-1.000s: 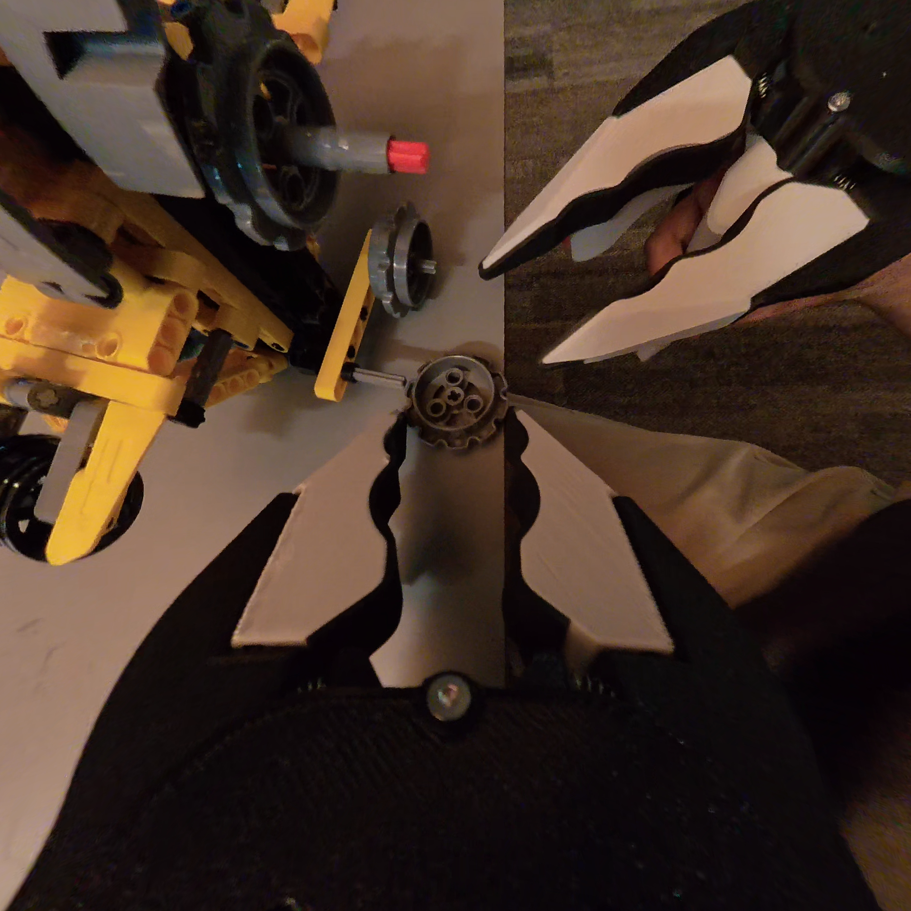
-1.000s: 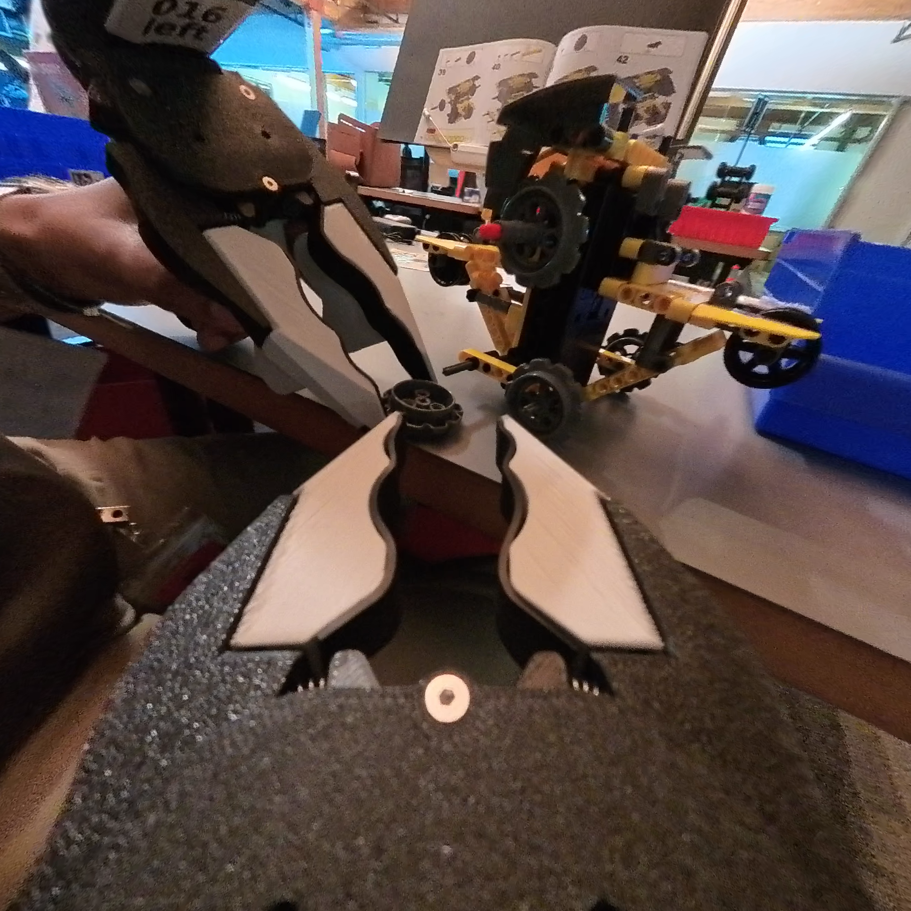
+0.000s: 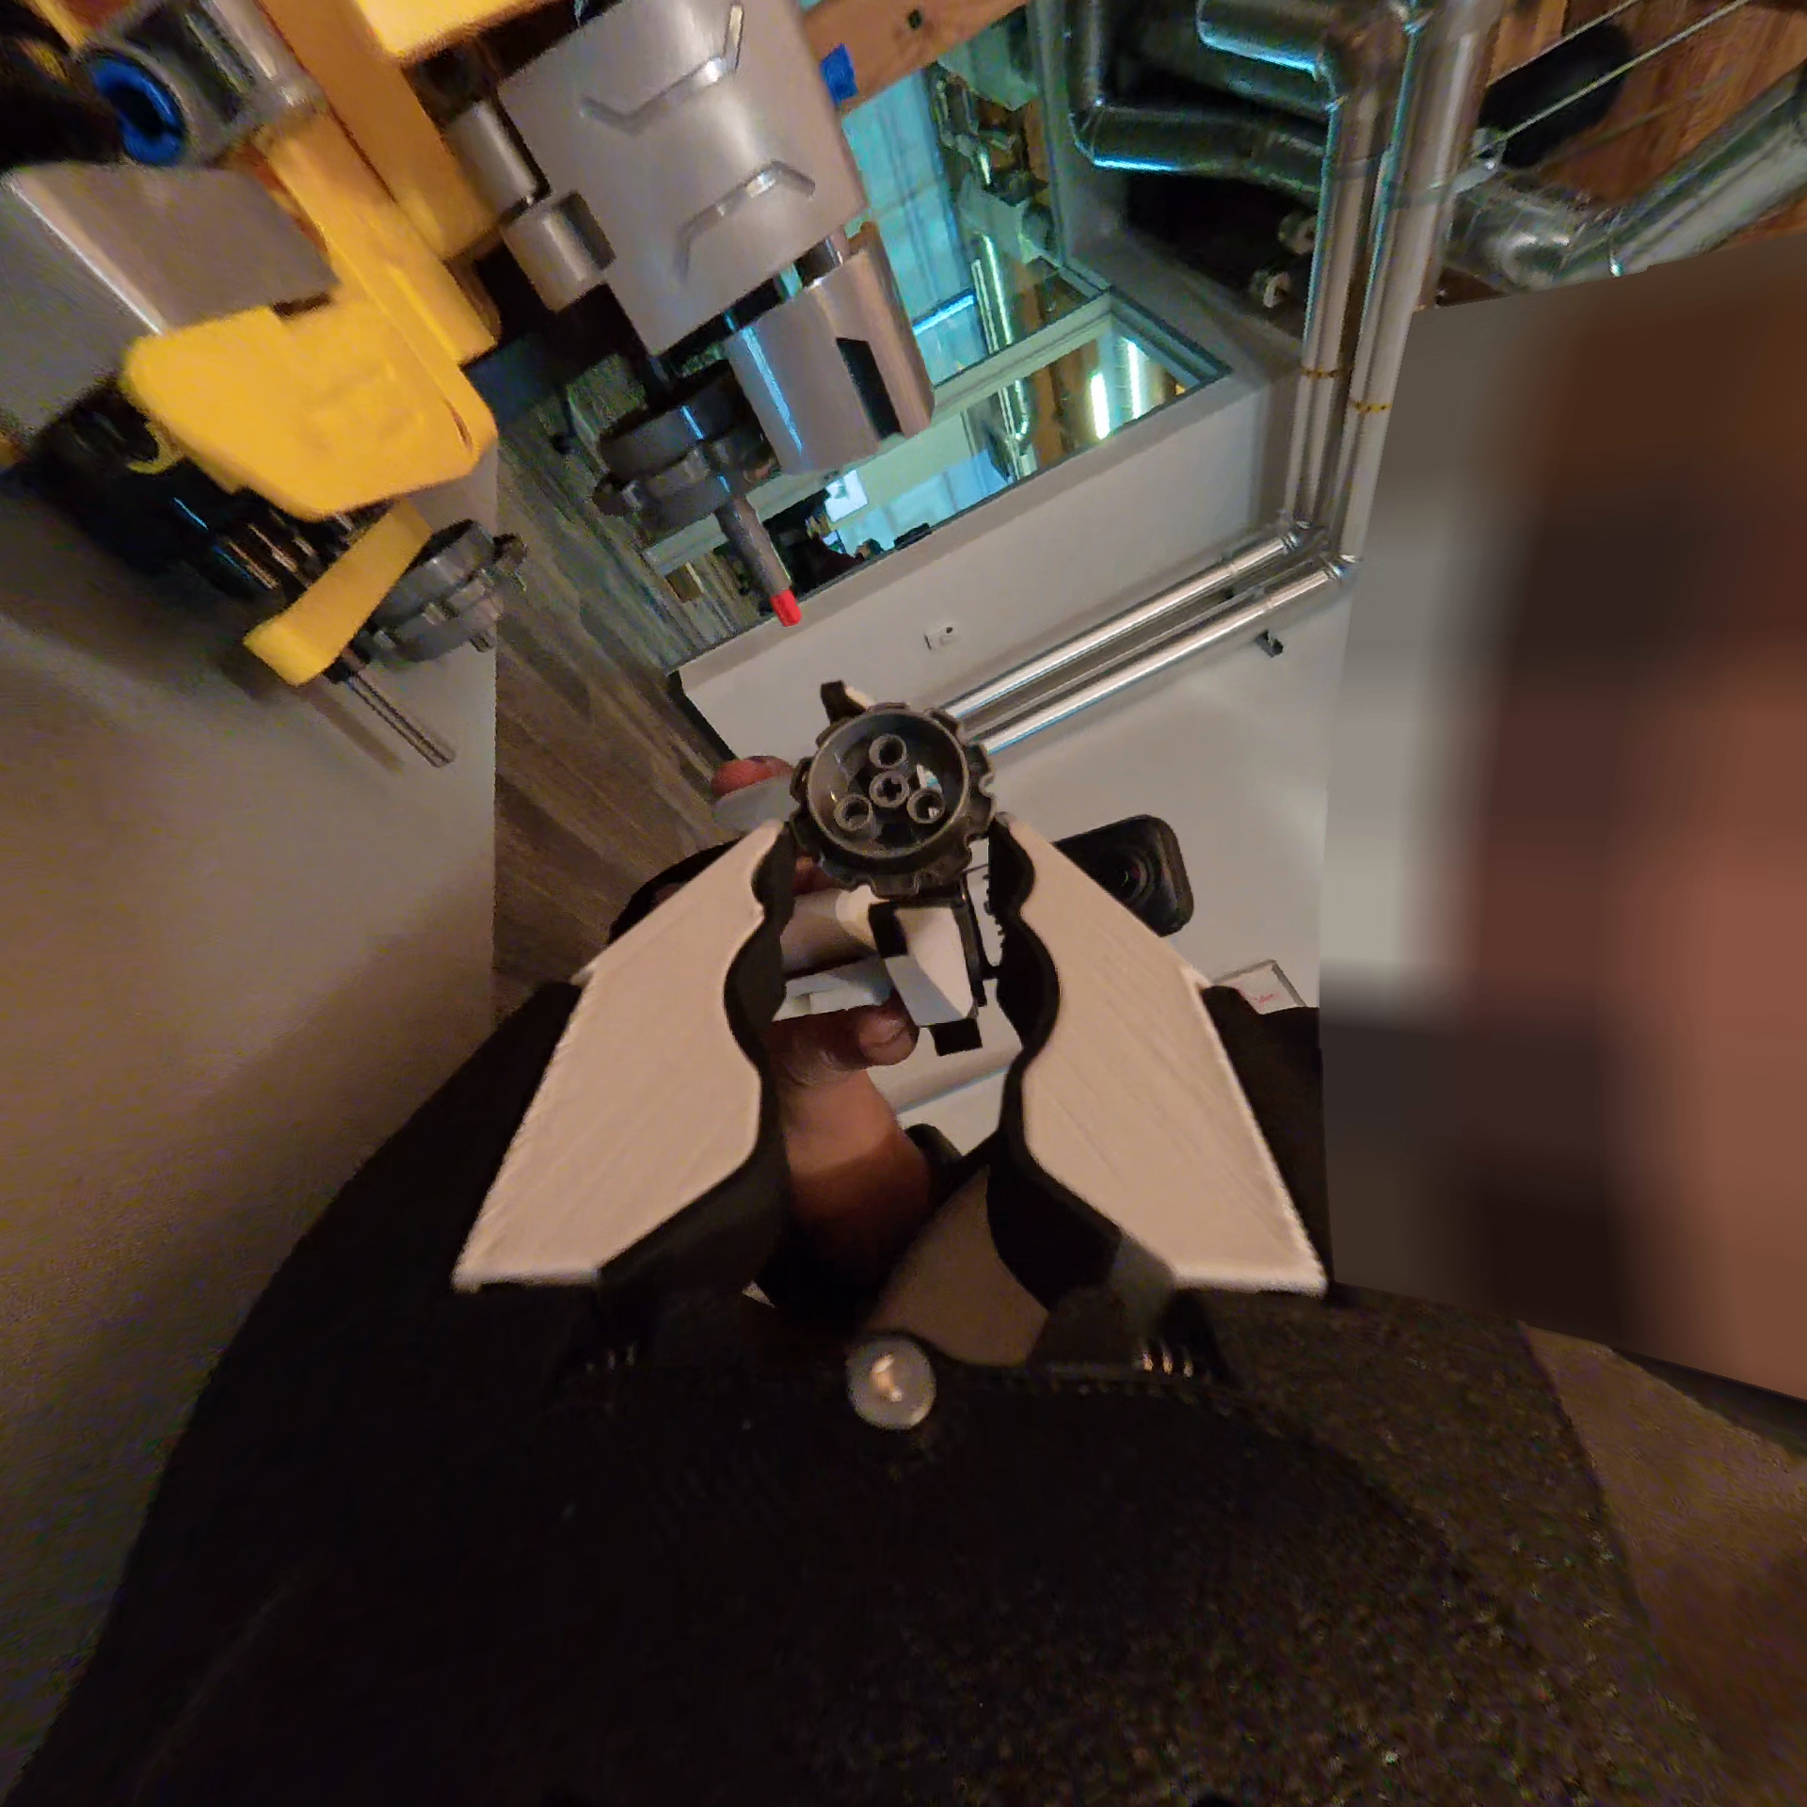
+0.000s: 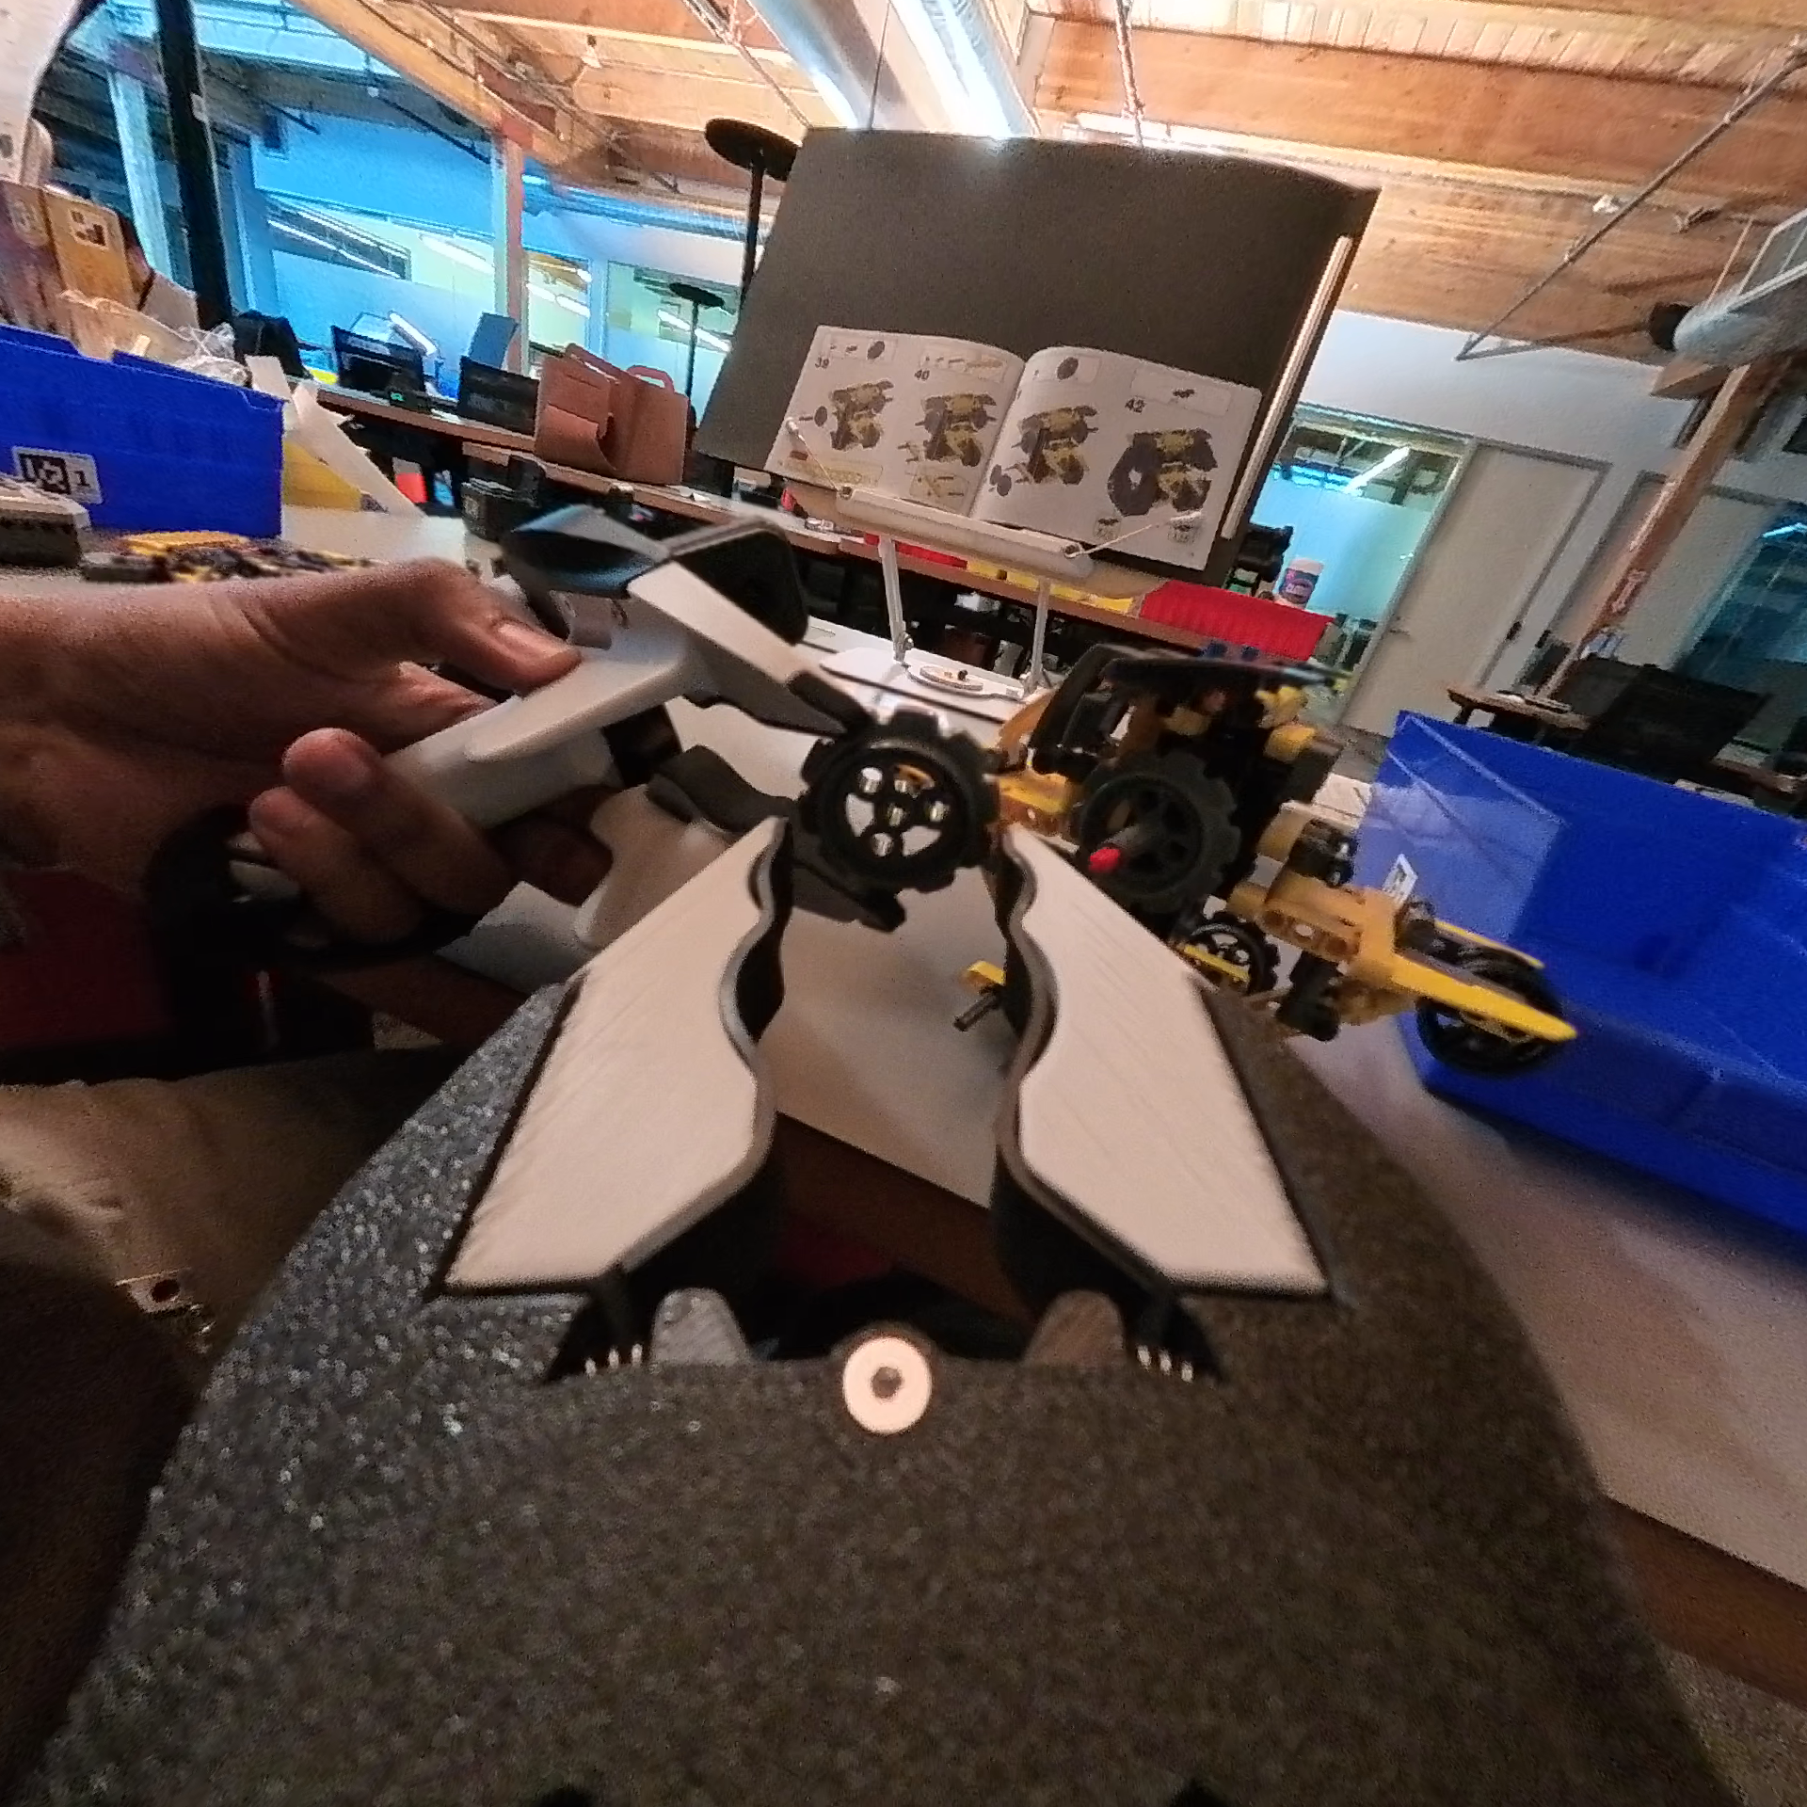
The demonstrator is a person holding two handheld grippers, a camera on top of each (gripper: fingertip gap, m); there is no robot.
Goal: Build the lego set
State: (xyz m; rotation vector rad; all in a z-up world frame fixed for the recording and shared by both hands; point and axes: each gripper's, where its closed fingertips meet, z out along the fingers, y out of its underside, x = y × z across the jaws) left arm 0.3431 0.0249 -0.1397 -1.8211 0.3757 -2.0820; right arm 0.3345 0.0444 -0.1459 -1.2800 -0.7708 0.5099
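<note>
The left gripper (image 3: 888,860) had its white fingers clamped on the rim of a small dark grey toothed plastic wheel (image 3: 888,800), lifted clear of the pale grey table (image 3: 196,880). The right gripper (image 4: 888,860) stood with its fingers parted on either side of that wheel (image 4: 895,804), and I could not tell whether they touched it. I judged the wheel light, rigid and a little slick, best taken across its notched rim rather than by the hub holes. Beyond it stood a yellow and black brick-built vehicle model (image 4: 1222,812), its grey axle with a red tip (image 4: 1105,858) pointing outward. Farther back an open instruction booklet (image 4: 1017,430) leaned on a dark board, with a blue plastic bin (image 4: 1613,929) beside the model. Only the right wrist view showed the booklet, the bin and the hand (image 4: 323,743) working the left gripper; only the left wrist view showed the wheel's hollow face and the ceiling pipes (image 3: 1349,293).
</note>
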